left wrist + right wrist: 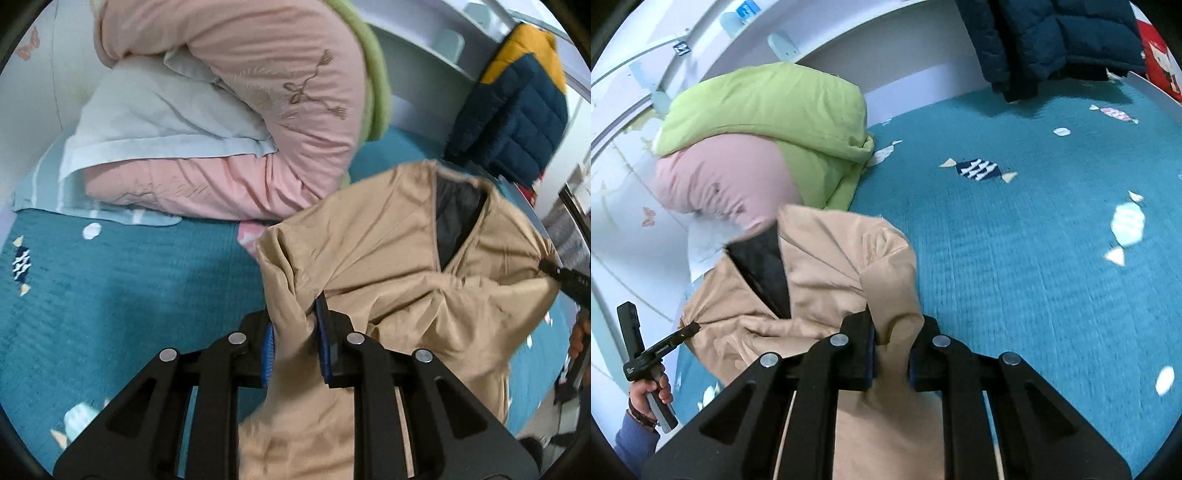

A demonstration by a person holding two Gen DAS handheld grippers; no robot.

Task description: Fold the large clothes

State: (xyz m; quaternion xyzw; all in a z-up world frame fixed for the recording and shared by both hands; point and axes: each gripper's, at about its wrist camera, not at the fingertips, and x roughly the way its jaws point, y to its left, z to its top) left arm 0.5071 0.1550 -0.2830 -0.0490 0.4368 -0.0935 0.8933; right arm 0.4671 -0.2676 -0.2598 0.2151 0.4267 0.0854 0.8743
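Between both claws, up off the blue bed cover (1015, 240): tan coat (388, 258), collar toward 12 o'clock, tail hanging to 6, left claw (295, 343) shut on 1 side, right claw (890, 354) shut on the other, equally near.

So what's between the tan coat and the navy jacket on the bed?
Only bare teal bedspread, showing in the right wrist view, lies between the tan coat and the navy jacket; nothing else lies there.
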